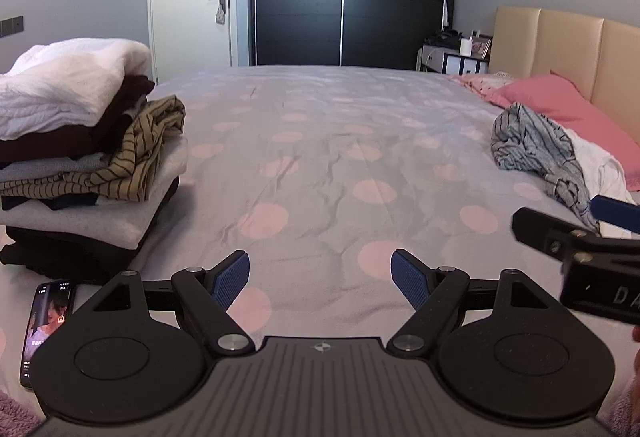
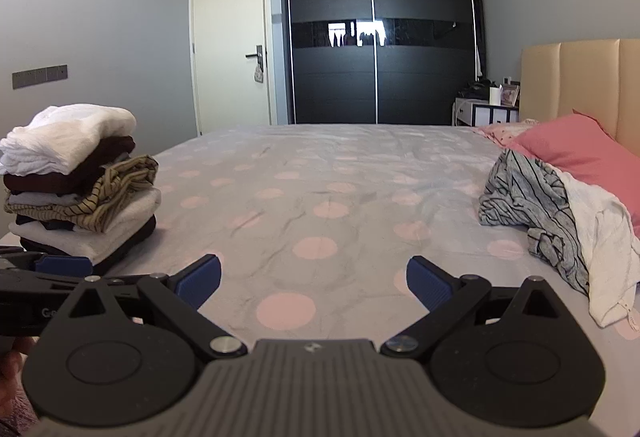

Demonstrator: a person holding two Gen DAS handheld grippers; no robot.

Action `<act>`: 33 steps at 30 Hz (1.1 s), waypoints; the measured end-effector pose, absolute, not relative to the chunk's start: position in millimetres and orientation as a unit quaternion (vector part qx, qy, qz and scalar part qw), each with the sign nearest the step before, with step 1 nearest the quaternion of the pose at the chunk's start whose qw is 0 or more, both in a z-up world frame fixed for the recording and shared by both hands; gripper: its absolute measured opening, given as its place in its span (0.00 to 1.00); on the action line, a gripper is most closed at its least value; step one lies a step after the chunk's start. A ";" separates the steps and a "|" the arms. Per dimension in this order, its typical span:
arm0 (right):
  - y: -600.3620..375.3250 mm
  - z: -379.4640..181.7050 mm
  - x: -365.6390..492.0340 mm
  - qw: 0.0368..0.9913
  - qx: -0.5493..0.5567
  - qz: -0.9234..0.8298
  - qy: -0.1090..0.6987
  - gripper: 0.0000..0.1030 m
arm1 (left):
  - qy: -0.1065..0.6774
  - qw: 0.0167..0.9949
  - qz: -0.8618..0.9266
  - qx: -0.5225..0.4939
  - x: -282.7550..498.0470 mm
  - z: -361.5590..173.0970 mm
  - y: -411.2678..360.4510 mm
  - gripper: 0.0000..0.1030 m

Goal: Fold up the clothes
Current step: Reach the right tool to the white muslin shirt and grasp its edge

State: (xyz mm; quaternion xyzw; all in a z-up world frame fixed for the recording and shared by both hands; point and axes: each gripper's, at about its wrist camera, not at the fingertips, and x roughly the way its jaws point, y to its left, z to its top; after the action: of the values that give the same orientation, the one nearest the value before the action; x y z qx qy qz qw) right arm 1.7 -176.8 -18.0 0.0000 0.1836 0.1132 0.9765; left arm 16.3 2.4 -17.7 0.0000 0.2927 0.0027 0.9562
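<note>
**Two Grippers Wait Over the Bed**

While both hang above the spotty bed (image 1: 320, 141), the left gripper (image 1: 320, 279) and right gripper (image 2: 314, 279) have their fingers spread wide, holding nothing. Folded clothes (image 1: 80, 141) sit stacked at the left. Unfolded clothes (image 2: 532, 205) lie crumpled by the pink pillow (image 2: 576, 149).

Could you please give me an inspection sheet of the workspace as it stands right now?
Surface: bed with a grey, pink-dotted sheet, slightly wrinkled, bare in the middle.
Job's things: folded stack at left; unfolded striped garment and white garment heaped at right.
Clutter: phone, screen lit, beside the stack; pink pillow.
Grippers: left gripper and right gripper both above the sheet, jaws wide apart, holding nothing.
Cables: nothing seen on the bed.
Surroundings: dark wardrobe, closed door, headboard, nightstand.
</note>
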 end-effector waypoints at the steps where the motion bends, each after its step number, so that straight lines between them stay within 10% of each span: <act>1: -179.2 -18.4 5.3 0.976 -0.004 0.108 0.189 0.97 | 0.299 0.954 0.005 0.000 19.2 -19.9 3.3 0.76; 7: -205.7 -20.3 35.5 0.969 -0.020 0.077 0.236 0.95 | 0.337 0.941 0.020 -0.013 38.3 -34.5 7.5 0.76; 11: -243.5 -24.9 71.3 0.956 -0.021 0.038 0.290 0.77 | 0.356 0.934 0.025 -0.023 53.0 -43.0 8.5 0.76; 28: -463.0 -109.6 199.4 0.887 0.005 -0.222 0.405 0.74 | 0.431 0.901 0.056 -0.008 106.4 -88.3 5.0 0.75; 33: -475.9 -123.8 203.7 0.878 0.037 -0.215 0.427 0.33 | 0.440 0.896 0.058 -0.010 113.0 -90.7 4.7 0.75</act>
State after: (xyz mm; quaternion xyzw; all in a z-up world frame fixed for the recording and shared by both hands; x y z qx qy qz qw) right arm 203.7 -475.9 -123.8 0.0366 0.4268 -0.2150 0.8777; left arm 113.0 4.7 -90.7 -0.0099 0.4397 0.0582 0.8962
